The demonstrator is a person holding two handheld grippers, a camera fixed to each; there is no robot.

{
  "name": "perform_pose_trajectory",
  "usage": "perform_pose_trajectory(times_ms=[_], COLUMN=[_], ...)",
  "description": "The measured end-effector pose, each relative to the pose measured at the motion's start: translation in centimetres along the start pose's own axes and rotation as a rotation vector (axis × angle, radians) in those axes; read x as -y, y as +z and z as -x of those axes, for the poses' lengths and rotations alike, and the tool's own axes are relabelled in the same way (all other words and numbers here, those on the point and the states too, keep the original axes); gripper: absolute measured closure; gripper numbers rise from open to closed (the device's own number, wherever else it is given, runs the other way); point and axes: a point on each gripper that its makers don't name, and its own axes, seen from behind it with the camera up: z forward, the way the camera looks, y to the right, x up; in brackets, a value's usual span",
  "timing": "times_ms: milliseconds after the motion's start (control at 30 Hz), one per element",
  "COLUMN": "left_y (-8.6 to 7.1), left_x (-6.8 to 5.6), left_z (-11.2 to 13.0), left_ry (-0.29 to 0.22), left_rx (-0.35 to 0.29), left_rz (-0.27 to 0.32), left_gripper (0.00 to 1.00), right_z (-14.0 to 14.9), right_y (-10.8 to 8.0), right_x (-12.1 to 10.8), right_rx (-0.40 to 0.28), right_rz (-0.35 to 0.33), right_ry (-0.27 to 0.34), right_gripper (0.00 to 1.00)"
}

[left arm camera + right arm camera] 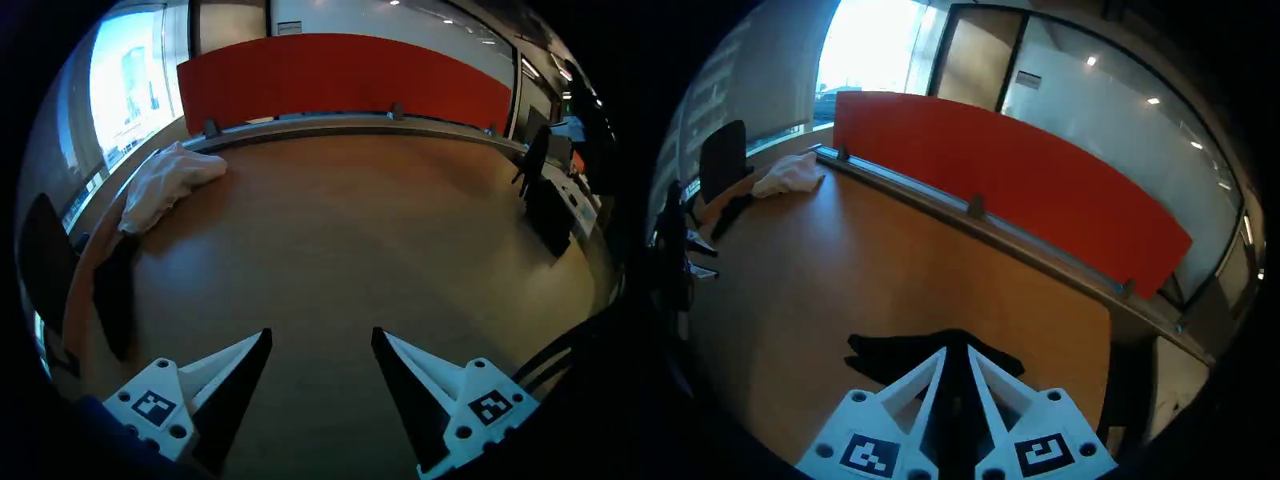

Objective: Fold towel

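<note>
A black towel [880, 352] lies crumpled on the wooden table [840, 264] near its front edge. My right gripper [957, 352] is down on it, fingers drawn close with a raised fold of the dark cloth pinched between them. A white towel lies in a heap at the table's far left corner [168, 182] [788, 174]. My left gripper [321, 336] hovers open above bare table [344, 240], well short of the white towel, with nothing between its fingers.
A red partition [344, 76] [1016, 176] on a grey rail runs along the table's far side. A dark cloth [116, 296] hangs at the left table edge beside a black chair [44, 256]. Dark office furniture [548, 200] stands at the right.
</note>
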Motion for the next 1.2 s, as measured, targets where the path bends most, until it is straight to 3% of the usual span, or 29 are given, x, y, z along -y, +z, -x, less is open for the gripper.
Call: perform_pose_trajectory(times_ms=[700,1200], left_y=[0.3,0.5], left_x=[-0.5,-1.0], left_z=[-0.3,-0.7], left_ry=[0.006,0.017], left_rx=[0.007,0.006], left_rz=[-0.003,0.000], left_gripper=[0.08,0.08], right_z=[1.2,3.6], right_y=[0.3,-0.5], right_x=[-7.1,-8.6], right_rx=[0.042,0.076], right_rz=[0.087,0.110], right_ry=[0.025,0.049], right_gripper=[0.95,0.95])
